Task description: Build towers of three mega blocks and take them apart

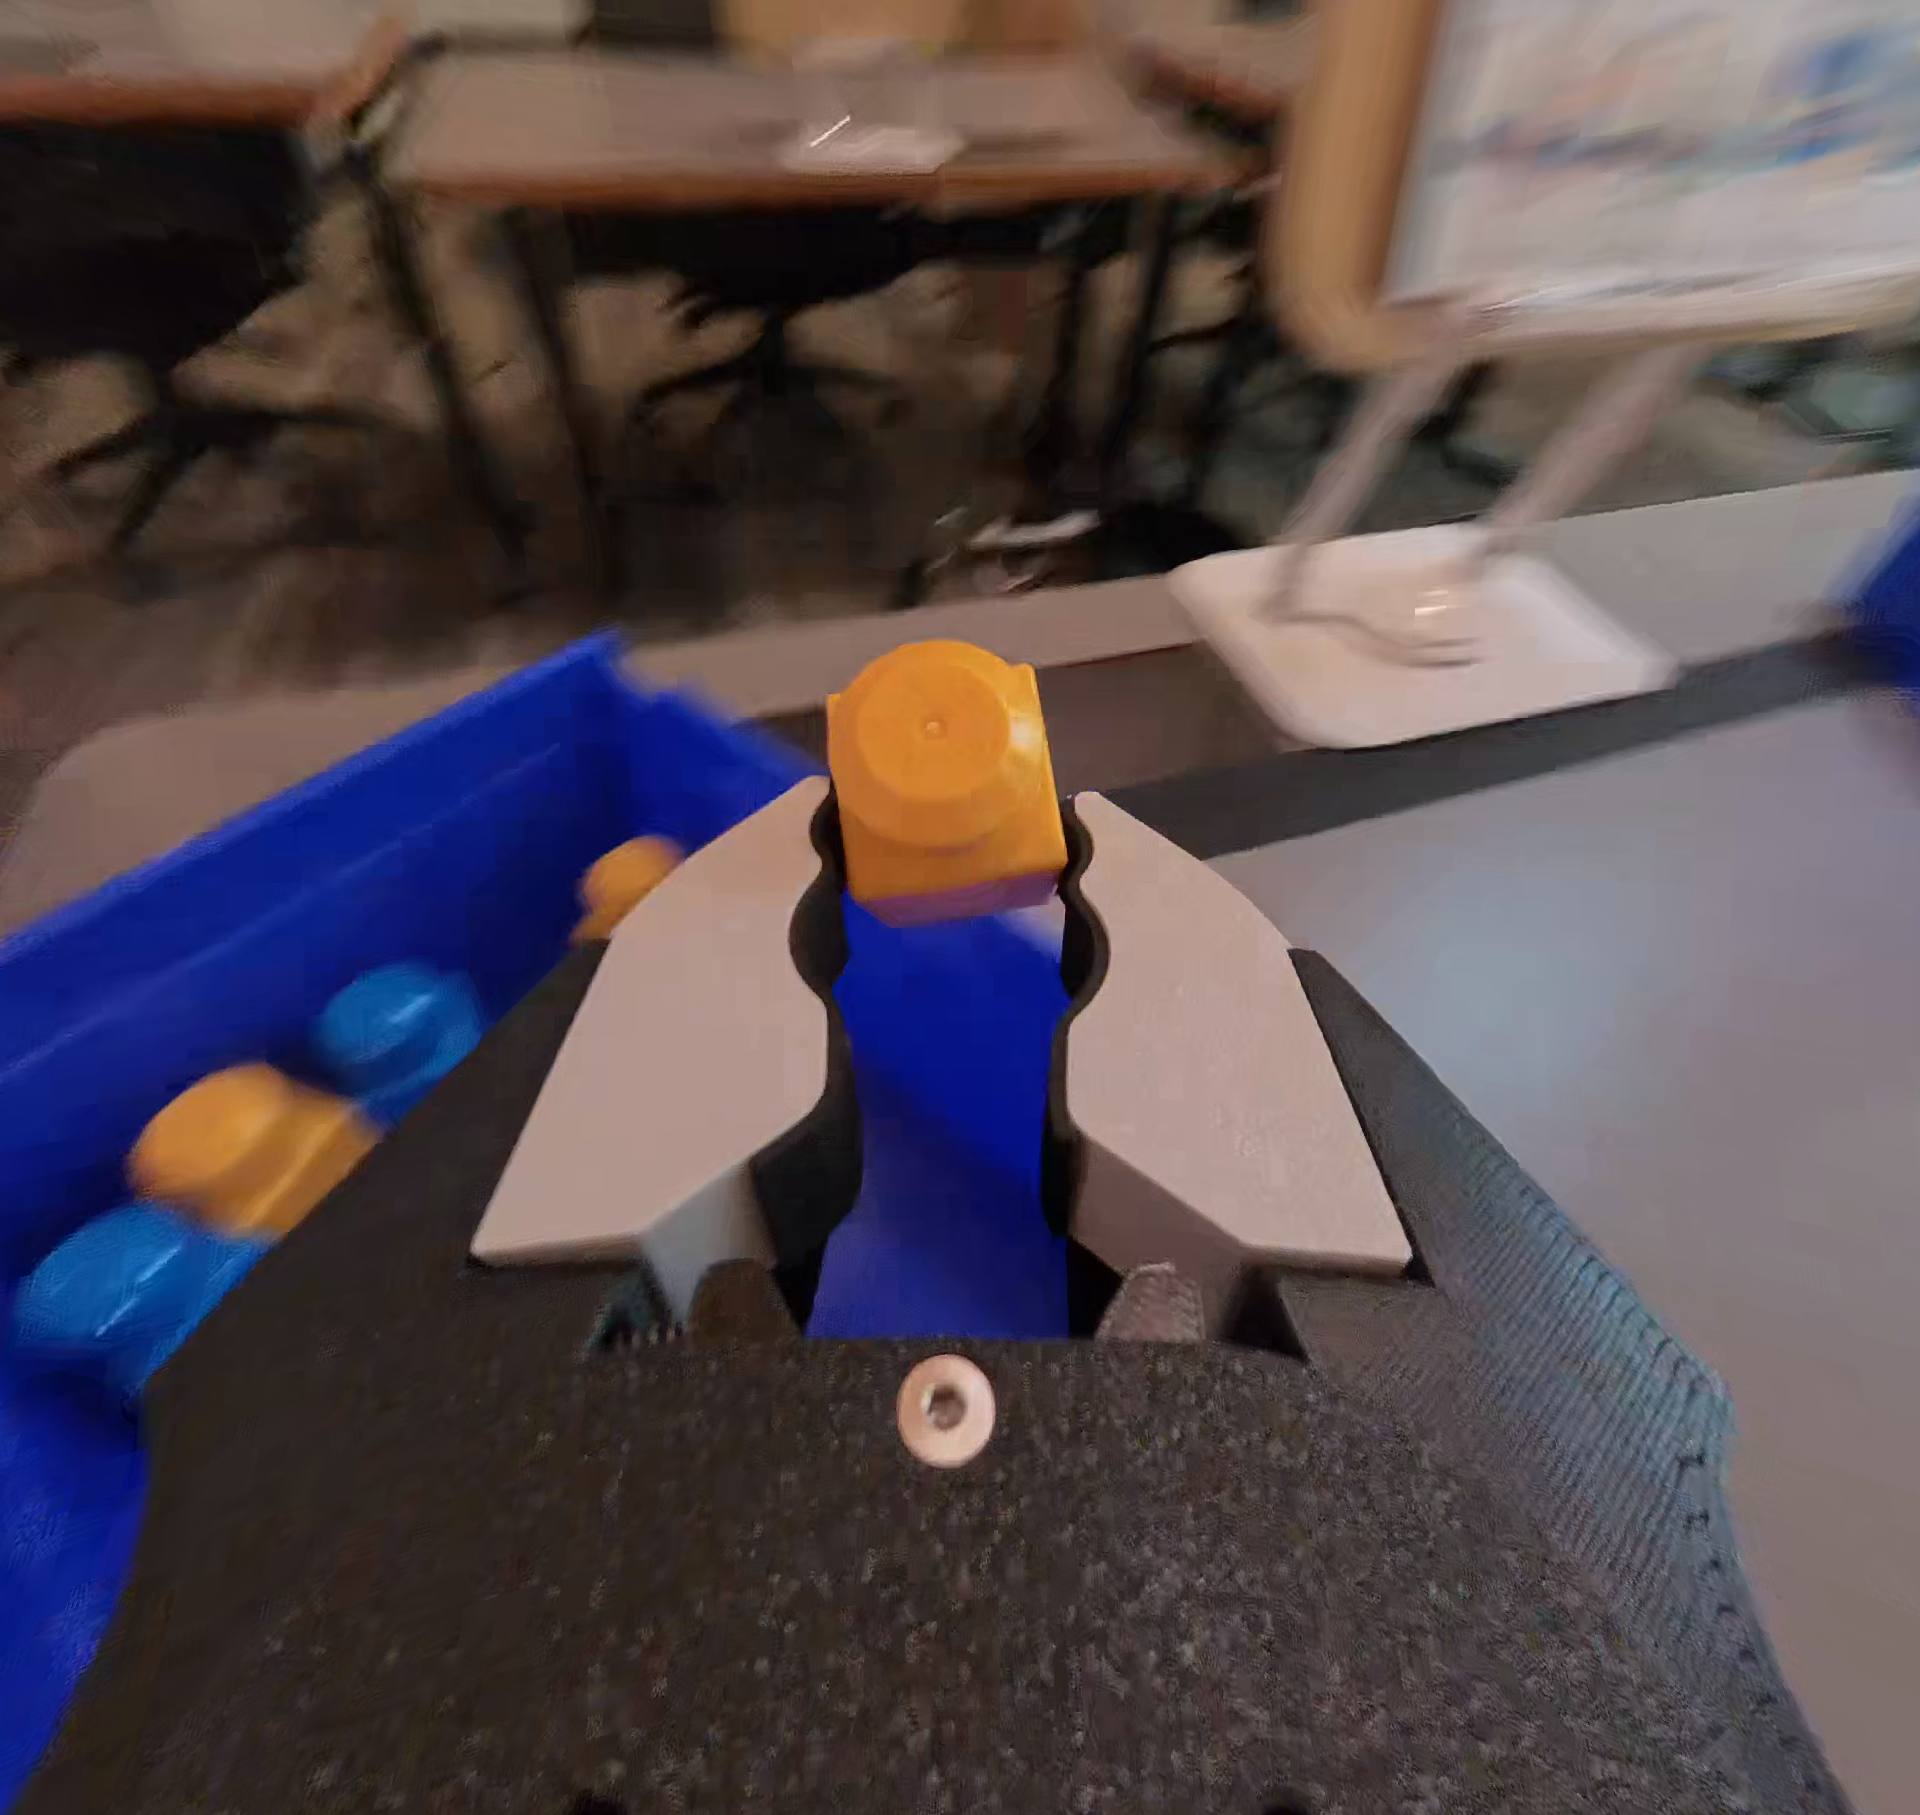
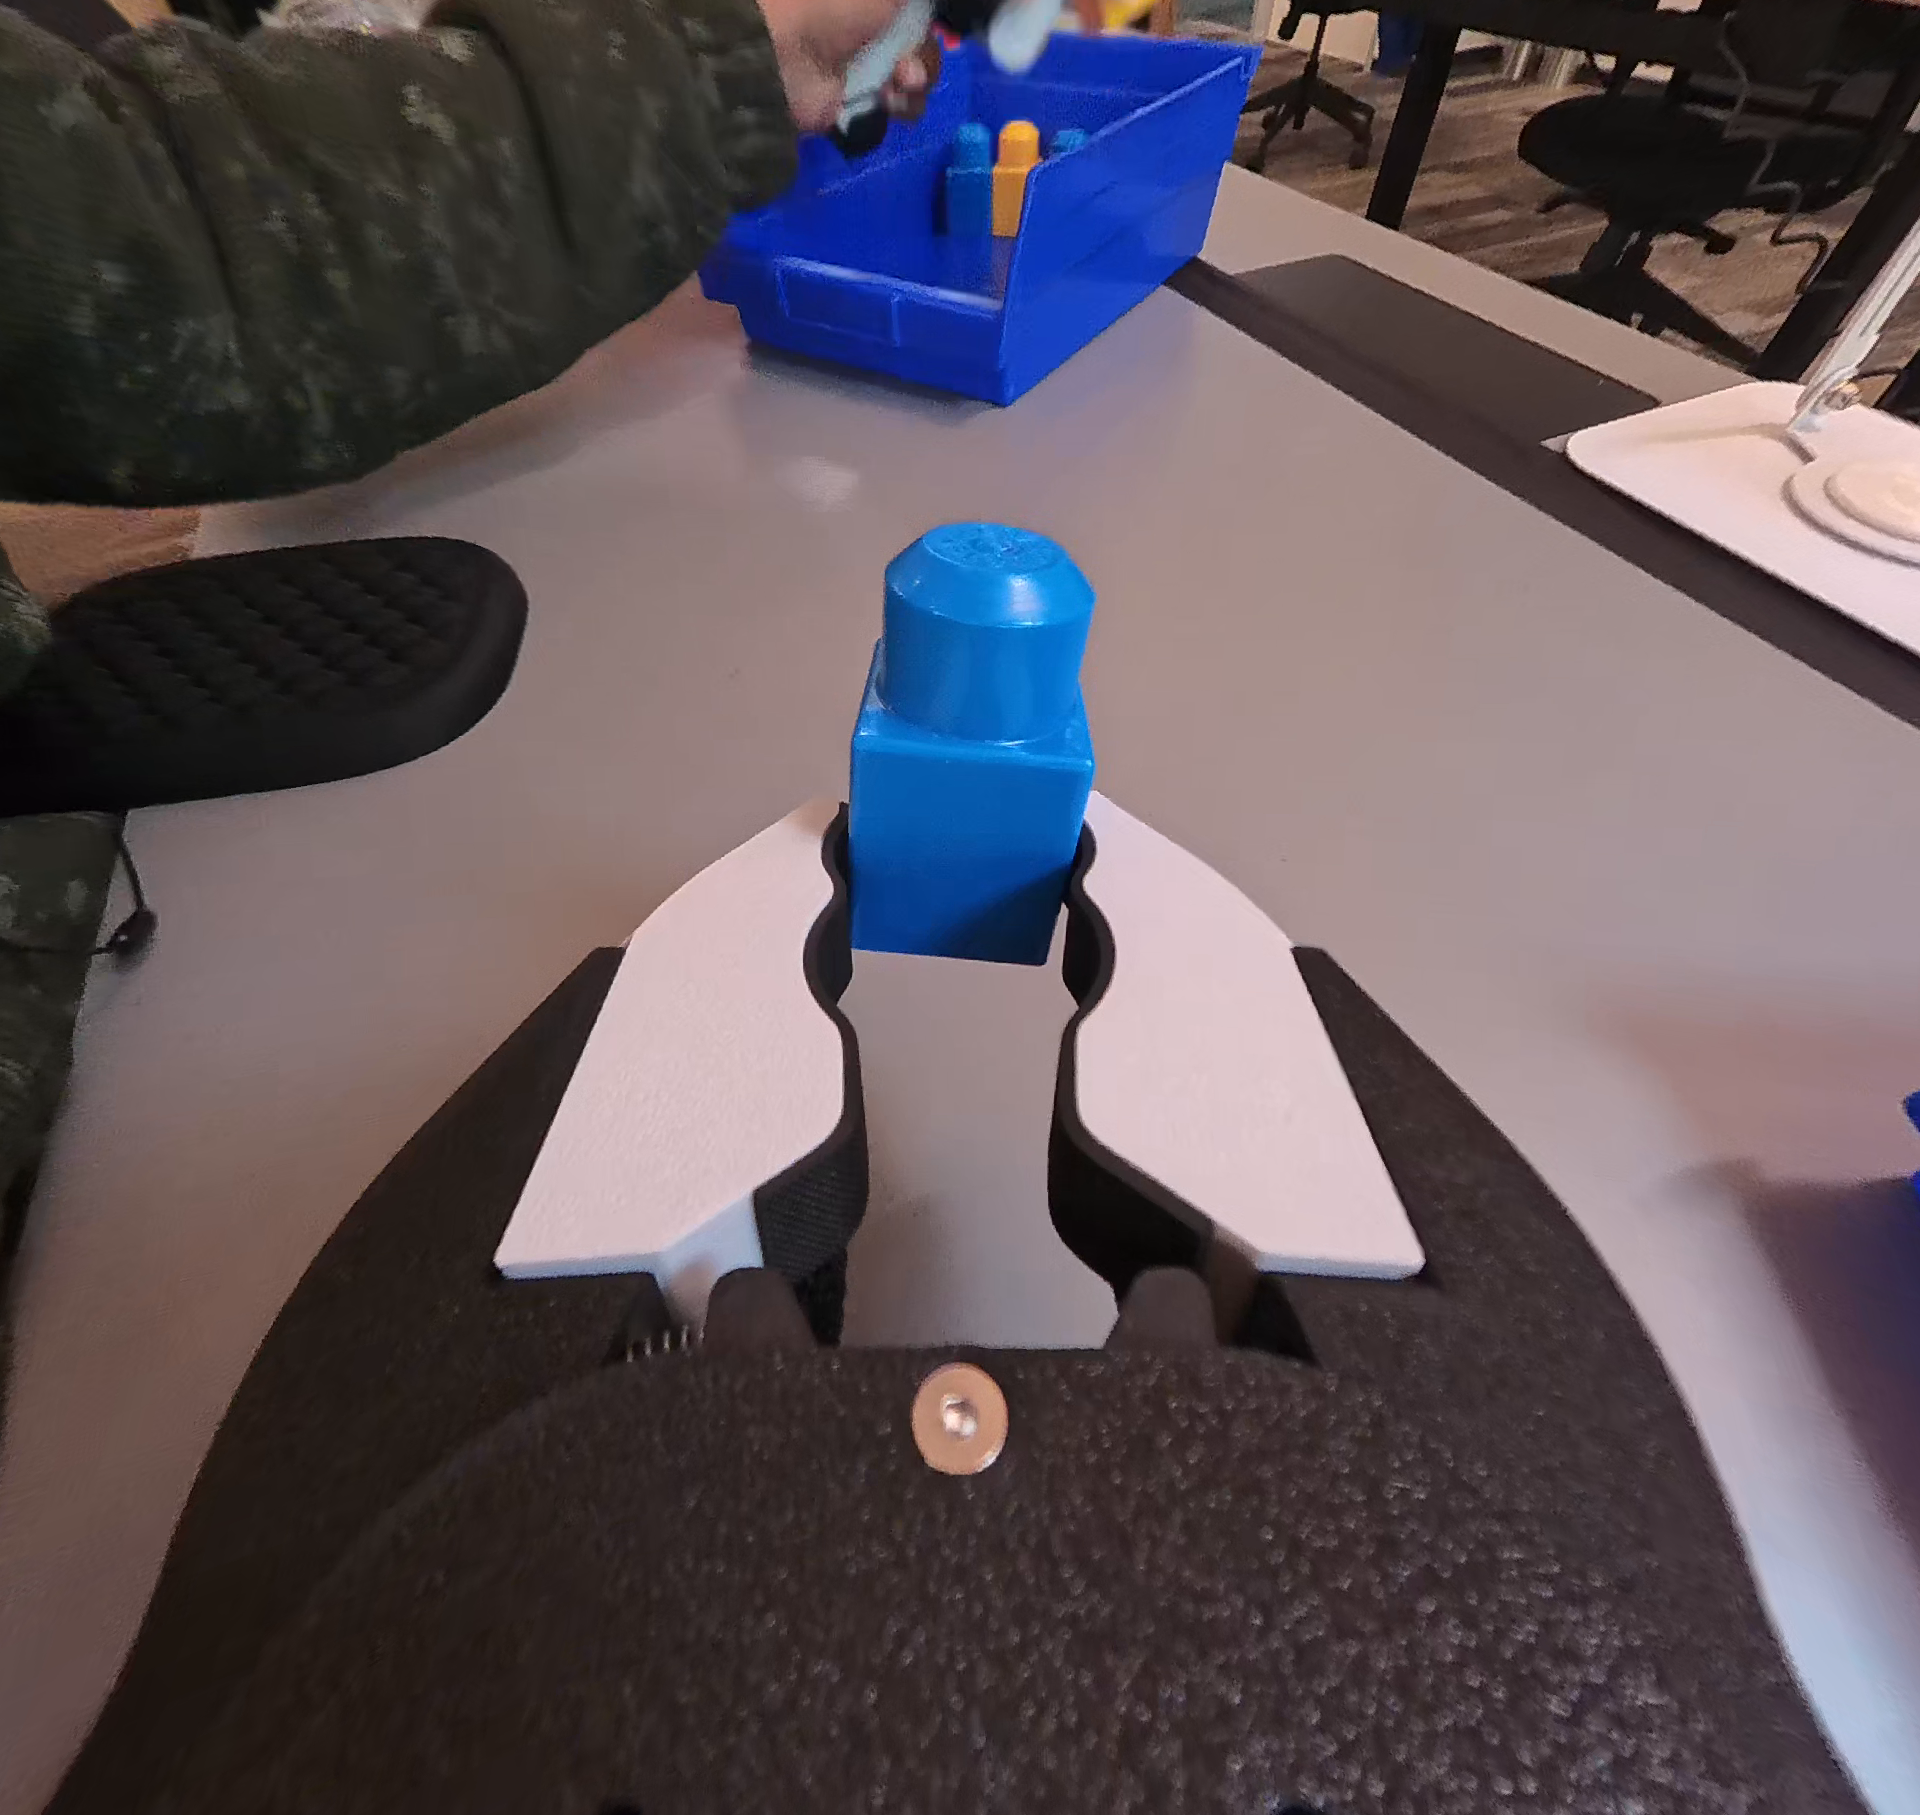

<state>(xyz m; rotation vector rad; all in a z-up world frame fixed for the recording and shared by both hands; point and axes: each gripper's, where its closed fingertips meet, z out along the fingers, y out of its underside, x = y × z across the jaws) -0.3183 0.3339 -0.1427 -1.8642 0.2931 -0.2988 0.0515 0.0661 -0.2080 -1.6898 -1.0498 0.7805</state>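
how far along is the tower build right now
Done: no stacked tower shows on the grey table. In hand: the left gripper is shut on an orange block above the blue bin; the right gripper is shut on a blue block over the table. Left: joining these, adding a third, then taking them apart.

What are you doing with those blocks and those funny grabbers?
A person holds a grabber in each hand. The left tongs are shut on an orange block, lifted above the blue bin where more blue and orange blocks sit. The right tongs are shut on a blue block over the grey table. No tower is stacked yet.
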